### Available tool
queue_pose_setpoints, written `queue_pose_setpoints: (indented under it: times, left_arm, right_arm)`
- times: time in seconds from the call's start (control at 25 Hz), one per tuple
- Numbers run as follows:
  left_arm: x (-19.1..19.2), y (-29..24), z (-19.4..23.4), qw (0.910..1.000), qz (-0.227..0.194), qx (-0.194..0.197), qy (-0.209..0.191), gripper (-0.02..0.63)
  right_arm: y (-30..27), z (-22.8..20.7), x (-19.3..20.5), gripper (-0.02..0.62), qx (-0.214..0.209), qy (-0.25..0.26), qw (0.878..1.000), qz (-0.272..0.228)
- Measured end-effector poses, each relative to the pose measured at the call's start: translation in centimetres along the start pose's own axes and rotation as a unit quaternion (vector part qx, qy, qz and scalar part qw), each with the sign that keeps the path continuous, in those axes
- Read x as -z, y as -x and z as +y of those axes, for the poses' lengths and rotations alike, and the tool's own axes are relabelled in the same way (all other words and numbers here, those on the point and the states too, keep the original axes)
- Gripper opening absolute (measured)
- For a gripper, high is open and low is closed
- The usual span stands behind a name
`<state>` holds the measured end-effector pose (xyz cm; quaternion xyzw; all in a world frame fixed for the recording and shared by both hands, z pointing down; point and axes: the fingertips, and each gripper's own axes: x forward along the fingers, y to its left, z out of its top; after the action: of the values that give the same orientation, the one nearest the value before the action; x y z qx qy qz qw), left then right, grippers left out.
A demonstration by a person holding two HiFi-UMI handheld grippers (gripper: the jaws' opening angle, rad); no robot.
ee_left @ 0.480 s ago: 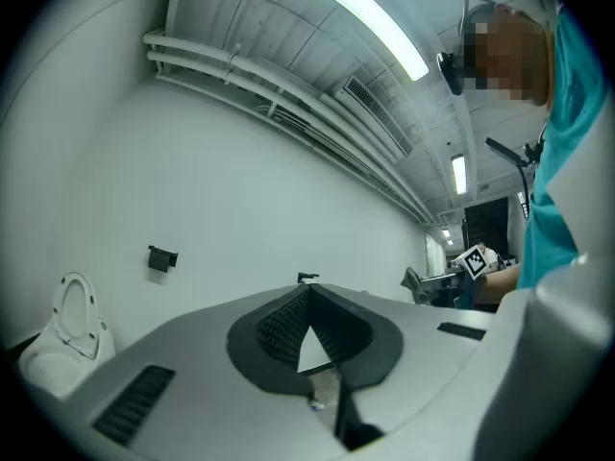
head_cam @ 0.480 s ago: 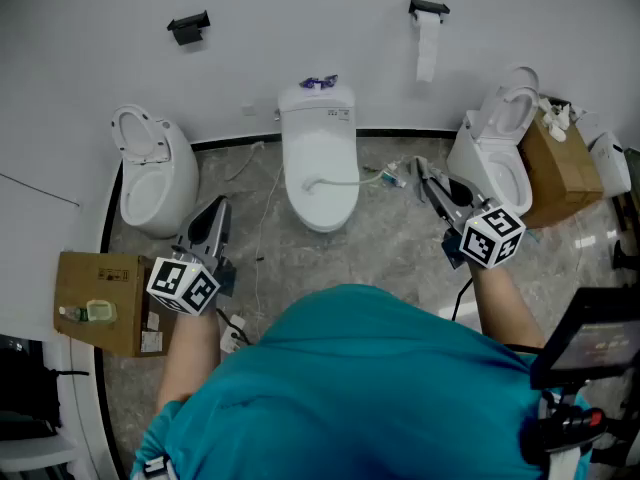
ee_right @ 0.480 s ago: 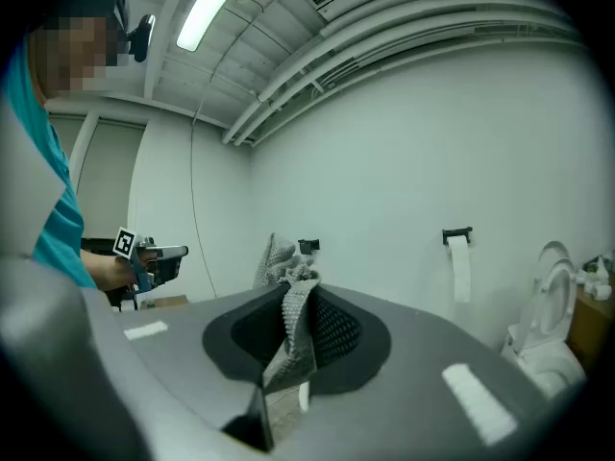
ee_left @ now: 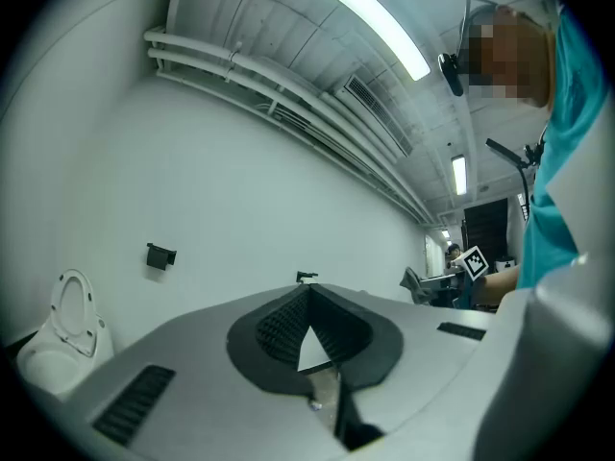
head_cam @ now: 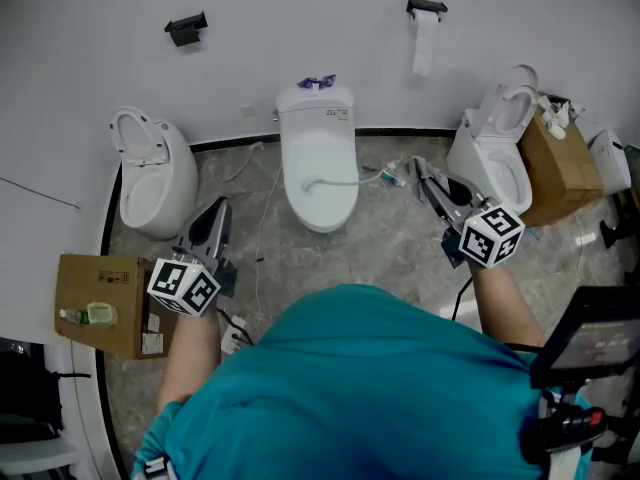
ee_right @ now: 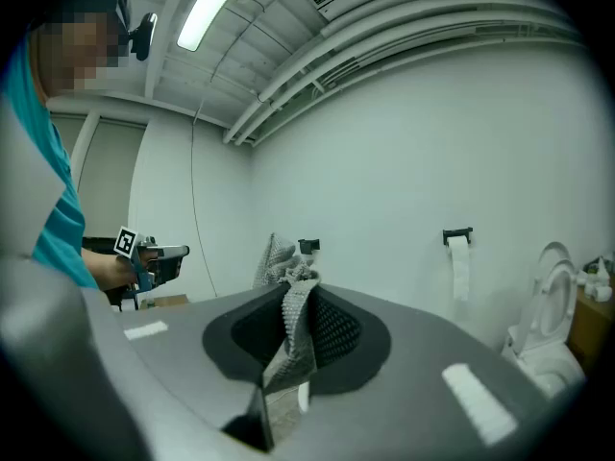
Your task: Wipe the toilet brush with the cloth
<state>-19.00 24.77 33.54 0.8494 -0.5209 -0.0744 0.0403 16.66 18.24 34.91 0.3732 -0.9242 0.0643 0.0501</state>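
Observation:
Over the grey stone floor my right gripper (head_cam: 419,167) is shut on a grey knobbly cloth (ee_right: 288,301), which sticks up between its pads in the right gripper view. My left gripper (head_cam: 217,211) hangs at the lower left, shut with nothing in it; its dark pads (ee_left: 279,325) meet in the left gripper view. A thin white handle with a bluish-green end, seemingly the toilet brush (head_cam: 350,180), lies across the lid of the middle toilet (head_cam: 320,128) and sticks out to its right. The right gripper's tip is just right of that end. Each gripper shows small in the other's view.
An open toilet (head_cam: 150,173) stands at the left and another toilet (head_cam: 495,153) at the right. Cardboard boxes sit at the left (head_cam: 100,293) and far right (head_cam: 558,168). A paper roll holder (head_cam: 426,13) hangs on the wall. Cables trail over the floor.

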Motion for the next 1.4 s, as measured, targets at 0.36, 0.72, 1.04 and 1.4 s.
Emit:
queue_pose_setpoints:
  times: [0.36, 0.72, 1.04, 1.4]
  left_arm:
    - [0.5, -0.2, -0.4, 1.0000, 0.005, 0.004, -0.002, 0.006]
    - [1.0, -4.8, -5.0, 0.9999, 0.014, 0.007, 0.000, 0.006]
    - [4.5, -8.5, -9.9, 0.9997, 0.019, 0.000, 0.016, 0.006]
    - [5.4, -8.2, -11.7, 0.9991, 0.017, -0.006, 0.037, 0.006]
  right_arm:
    - [0.5, -0.4, 0.0, 0.052, 0.002, -0.013, 1.000, -0.012]
    - [3.9, -5.0, -0.1, 0.055, -0.006, -0.003, 1.000, -0.010]
    - [7.9, -10.0, 2.2, 0.055, -0.019, 0.007, 1.000, -0.002]
    - [9.1, -9.8, 2.5, 0.057, -0.034, 0.006, 0.999, -0.003]
